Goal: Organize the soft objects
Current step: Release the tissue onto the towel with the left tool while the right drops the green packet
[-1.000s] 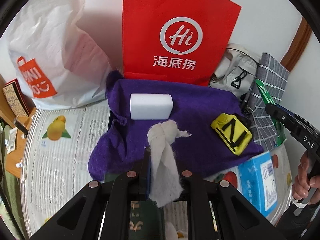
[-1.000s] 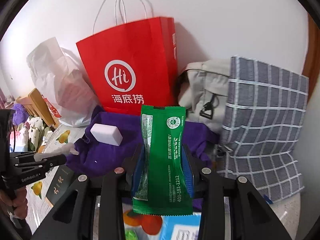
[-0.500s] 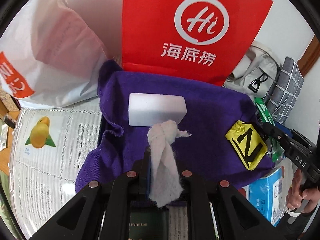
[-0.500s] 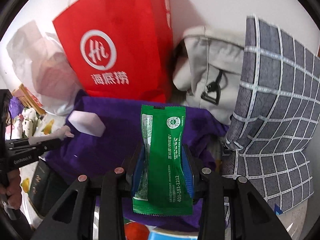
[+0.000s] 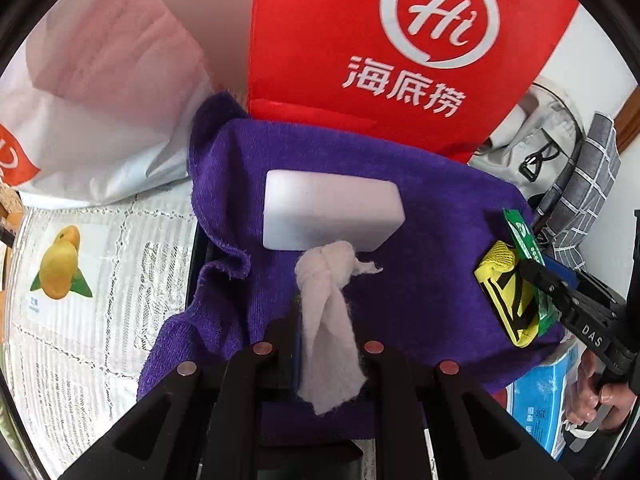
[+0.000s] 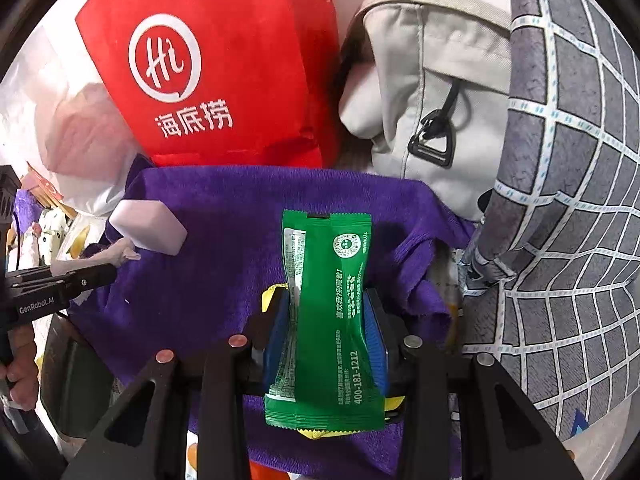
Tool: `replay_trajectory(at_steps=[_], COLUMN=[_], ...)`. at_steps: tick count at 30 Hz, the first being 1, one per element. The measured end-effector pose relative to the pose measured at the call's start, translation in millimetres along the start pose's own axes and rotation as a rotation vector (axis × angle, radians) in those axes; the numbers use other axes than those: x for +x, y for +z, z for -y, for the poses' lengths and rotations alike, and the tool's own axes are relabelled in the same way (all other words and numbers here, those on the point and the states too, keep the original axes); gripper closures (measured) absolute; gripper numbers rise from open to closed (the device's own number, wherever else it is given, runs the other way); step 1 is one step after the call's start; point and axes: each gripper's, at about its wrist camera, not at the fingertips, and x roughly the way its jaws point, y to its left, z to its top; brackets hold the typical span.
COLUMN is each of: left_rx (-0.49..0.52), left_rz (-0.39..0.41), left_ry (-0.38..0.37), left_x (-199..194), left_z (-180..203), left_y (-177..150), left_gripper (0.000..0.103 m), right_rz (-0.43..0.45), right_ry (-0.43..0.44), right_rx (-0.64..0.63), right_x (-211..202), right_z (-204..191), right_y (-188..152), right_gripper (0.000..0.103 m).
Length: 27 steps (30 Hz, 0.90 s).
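My left gripper (image 5: pixel 326 320) is shut on a knotted white cloth (image 5: pixel 328 320) and holds it over a purple towel (image 5: pixel 420 240), just in front of a white sponge block (image 5: pixel 328 212). My right gripper (image 6: pixel 328 320) is shut on a green packet (image 6: pixel 328 320) and holds it over the towel's (image 6: pixel 224 248) right part, above a yellow and black pouch (image 5: pixel 506 300). The sponge (image 6: pixel 148 226) also shows in the right wrist view. The right gripper (image 5: pixel 536 276) shows at the right edge of the left wrist view.
A red paper bag (image 5: pixel 400 52) stands behind the towel, with a white plastic bag (image 5: pixel 100 92) to its left. A beige backpack (image 6: pixel 432 92) and a grey checked bag (image 6: pixel 560 200) stand at the right. A blue tissue pack (image 5: pixel 540 392) lies at the front right.
Both grippers have moved forward and lower over the purple towel with their loads. The right gripper now sits over the yellow pouch.
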Motion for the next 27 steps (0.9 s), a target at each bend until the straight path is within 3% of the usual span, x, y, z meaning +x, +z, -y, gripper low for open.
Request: replay_trajectory(at_steps=[4, 6, 12, 13, 14, 23, 25, 27], left_rx=[-0.003, -0.016, -0.036, -0.042, -0.046, -0.044, -0.034, -0.028], left_rz=[-0.003, -0.002, -0.002, 0.002, 0.014, 0.096, 0.119, 0.128], left_ry=[-0.011, -0.028, -0.033, -0.033, -0.035, -0.03, -0.036, -0.039], left_x=[5, 9, 6, 3, -1, -55, -70, -81], left_z=[0, 1, -5, -6, -6, -5, -3, -1], left_y=[0, 3, 4, 4, 4, -3, -10, -19], left_gripper=[0.09, 0.089, 0.057, 0.048, 0.045, 0.045, 0.043, 0.043], right_rz=[-0.006, -0.002, 0.073, 0.085, 0.098, 0.202, 0.182, 0.147], right_ry=[-0.012, -0.018, -0.087, -0.084, -0.077, 0.068, 0.089, 0.08], right_rx=[-0.02, -0.032, -0.107, -0.109, -0.103, 0.008, -0.01, -0.053], right_x=[4, 4, -13, -16, -20, -85, -93, -97], right_z=[-4, -7, -22, -23, -24, -36, -45, -55], right_y=[-1, 0, 0, 0, 1, -12, -26, -44], right_gripper=[0.062, 0.054, 0.034, 0.034, 0.034, 0.034, 0.041, 0.058])
